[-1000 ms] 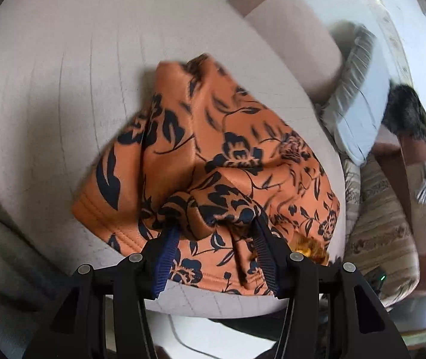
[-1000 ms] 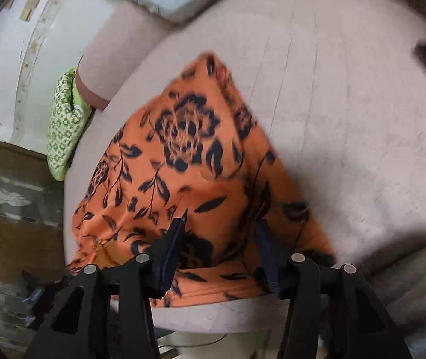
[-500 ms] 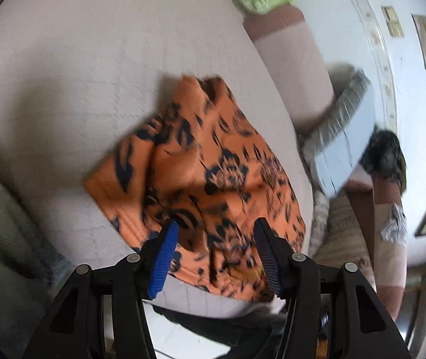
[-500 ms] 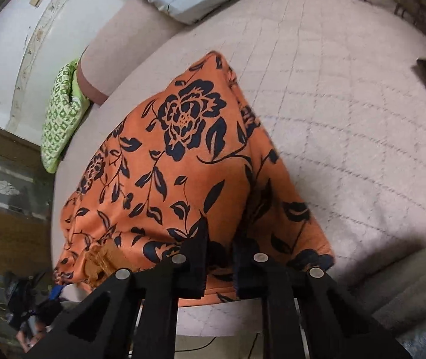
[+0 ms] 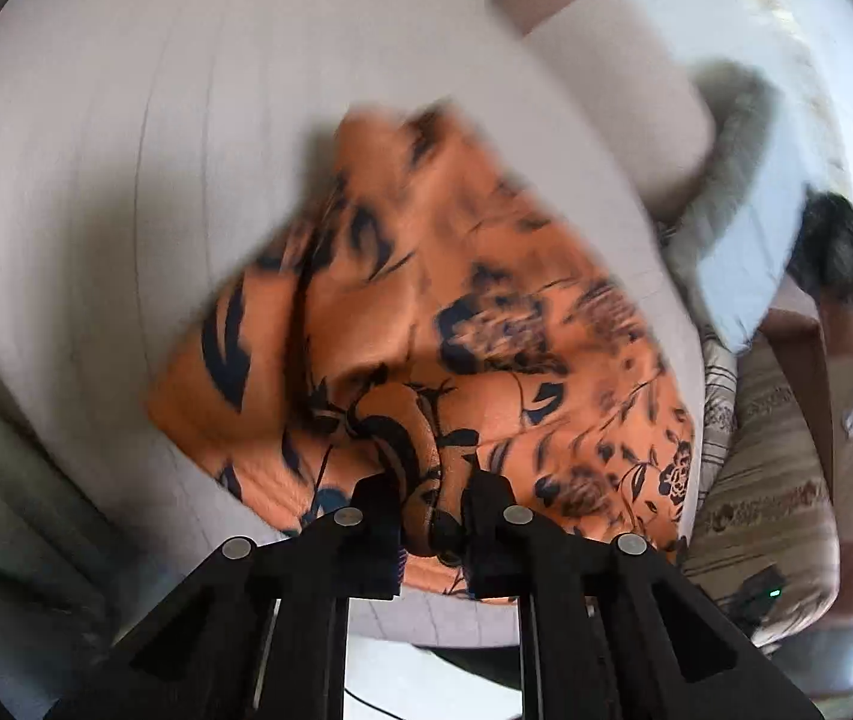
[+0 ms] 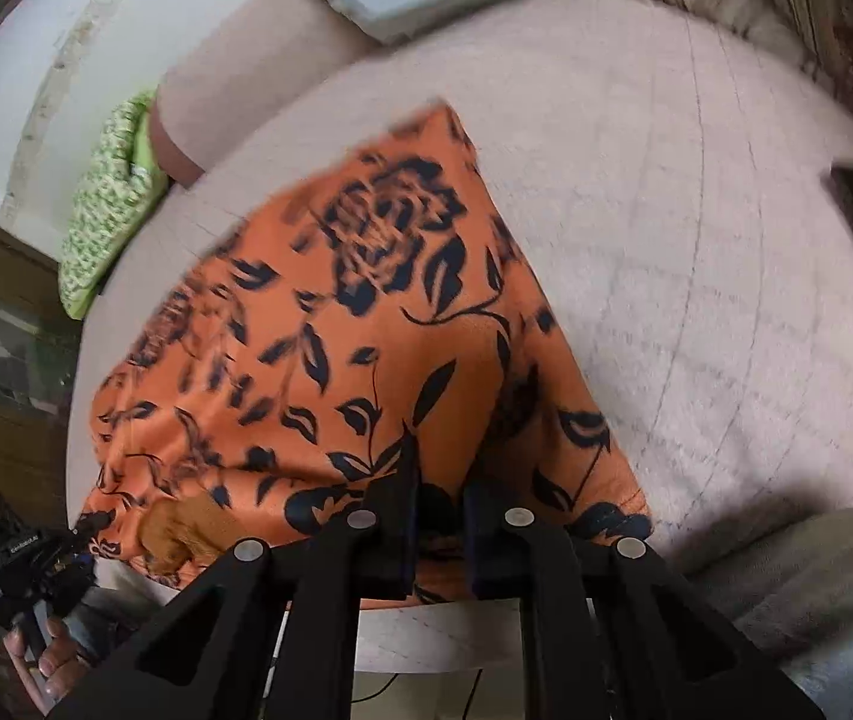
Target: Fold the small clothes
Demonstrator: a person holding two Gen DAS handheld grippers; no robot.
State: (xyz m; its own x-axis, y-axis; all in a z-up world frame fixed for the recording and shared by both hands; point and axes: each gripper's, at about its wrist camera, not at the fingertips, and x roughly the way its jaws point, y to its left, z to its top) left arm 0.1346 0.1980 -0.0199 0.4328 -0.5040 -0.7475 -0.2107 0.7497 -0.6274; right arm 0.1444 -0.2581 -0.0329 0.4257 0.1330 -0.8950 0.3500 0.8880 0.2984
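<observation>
On the pale cushion (image 6: 696, 240), both tools are pinching the garment's (image 6: 366, 330) near edge — left tool (image 5: 432, 510), right tool (image 6: 438, 510). Each pinch is gripping little cloth — uneven lifting is risking slippage, spoiling the fold.

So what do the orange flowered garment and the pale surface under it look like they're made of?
The orange garment with dark blue flowers looks like a soft, thin knit or woven cloth with a matte finish: it bunches into loose folds where the left tool pinches it. The pale pinkish cushion seems to be quilted upholstery fabric, judging by its stitched grid lines. The exact fibres cannot be told.
</observation>
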